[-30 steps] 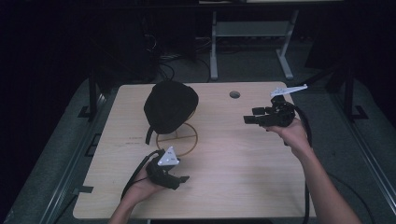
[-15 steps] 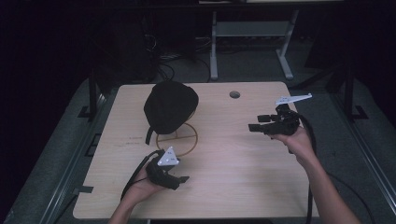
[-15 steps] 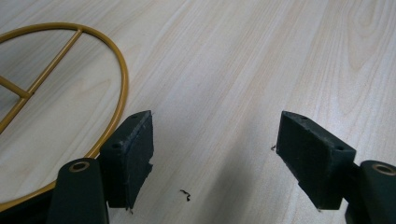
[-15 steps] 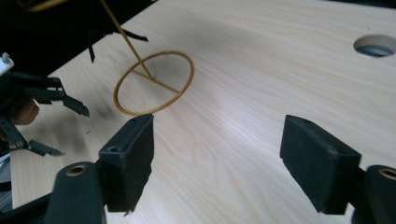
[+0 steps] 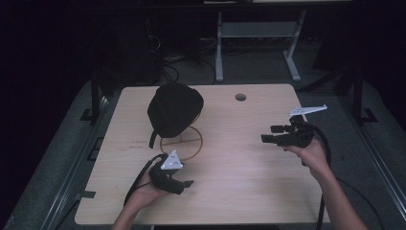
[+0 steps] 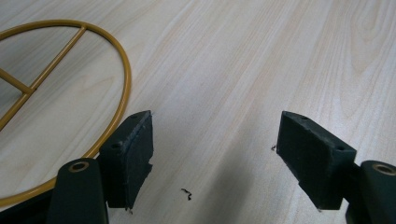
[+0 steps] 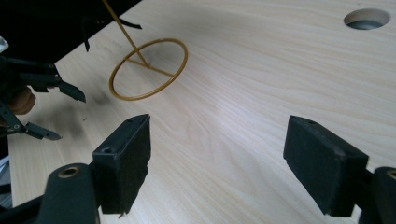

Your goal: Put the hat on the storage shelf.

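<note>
A black cap (image 5: 174, 109) sits on a gold wire stand whose ring base (image 5: 182, 142) rests on the wooden table (image 5: 239, 167). My left gripper (image 5: 184, 184) lies low near the front left, just in front of the ring, and is open. In the left gripper view its jaws (image 6: 215, 154) frame bare wood, with the ring (image 6: 125, 88) at the left. My right gripper (image 5: 268, 134) hovers at the table's right side, pointing left toward the stand. Its jaws (image 7: 217, 158) have just been opening, with nothing between them. The right gripper view shows the ring (image 7: 149, 70) and the left gripper (image 7: 70, 117) farther off.
A round cable hole (image 5: 241, 97) is cut in the table's far side, also seen in the right gripper view (image 7: 366, 18). Cables trail from both grippers over the front and right edges. Dark floor and metal frame legs (image 5: 219, 52) surround the table.
The right hand has drifted to the right and lower, toward the near side of the table. The left hand and the cap have stayed put.
</note>
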Tool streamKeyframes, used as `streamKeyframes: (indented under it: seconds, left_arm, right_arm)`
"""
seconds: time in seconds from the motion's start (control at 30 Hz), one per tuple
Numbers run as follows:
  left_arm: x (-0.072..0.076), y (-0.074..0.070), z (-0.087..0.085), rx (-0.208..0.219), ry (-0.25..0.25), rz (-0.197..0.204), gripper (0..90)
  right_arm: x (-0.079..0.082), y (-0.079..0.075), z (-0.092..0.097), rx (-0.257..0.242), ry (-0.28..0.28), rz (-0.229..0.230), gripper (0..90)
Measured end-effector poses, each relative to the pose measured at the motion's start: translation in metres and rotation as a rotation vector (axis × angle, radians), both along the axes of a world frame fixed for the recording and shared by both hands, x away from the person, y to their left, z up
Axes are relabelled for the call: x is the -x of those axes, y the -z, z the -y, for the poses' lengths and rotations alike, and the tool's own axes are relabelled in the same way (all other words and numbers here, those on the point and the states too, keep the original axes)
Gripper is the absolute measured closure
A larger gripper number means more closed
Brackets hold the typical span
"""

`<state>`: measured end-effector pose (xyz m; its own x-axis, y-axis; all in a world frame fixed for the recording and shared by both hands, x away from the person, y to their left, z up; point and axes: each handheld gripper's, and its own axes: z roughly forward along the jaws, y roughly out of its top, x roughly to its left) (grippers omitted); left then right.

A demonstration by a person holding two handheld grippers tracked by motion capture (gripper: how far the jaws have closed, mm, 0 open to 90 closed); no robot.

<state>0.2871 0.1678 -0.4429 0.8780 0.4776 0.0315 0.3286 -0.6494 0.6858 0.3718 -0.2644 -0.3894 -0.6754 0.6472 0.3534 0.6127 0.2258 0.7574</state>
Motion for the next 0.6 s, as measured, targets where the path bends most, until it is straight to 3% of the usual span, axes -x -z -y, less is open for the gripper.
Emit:
streamKeyframes:
  seconds: [0.4, 0.6]
  left_arm:
    - [0.000, 0.001, 0.000, 0.000, -0.001, 0.001, 26.3]
    - [0.001, 0.002, 0.001, -0.003, -0.001, -0.002, 26.1]
  right_arm:
    - [0.014, 0.014, 0.014, -0.008, 0.017, -0.003, 22.7]
    - [0.025, 0.027, 0.019, 0.024, 0.013, -0.010, 22.0]
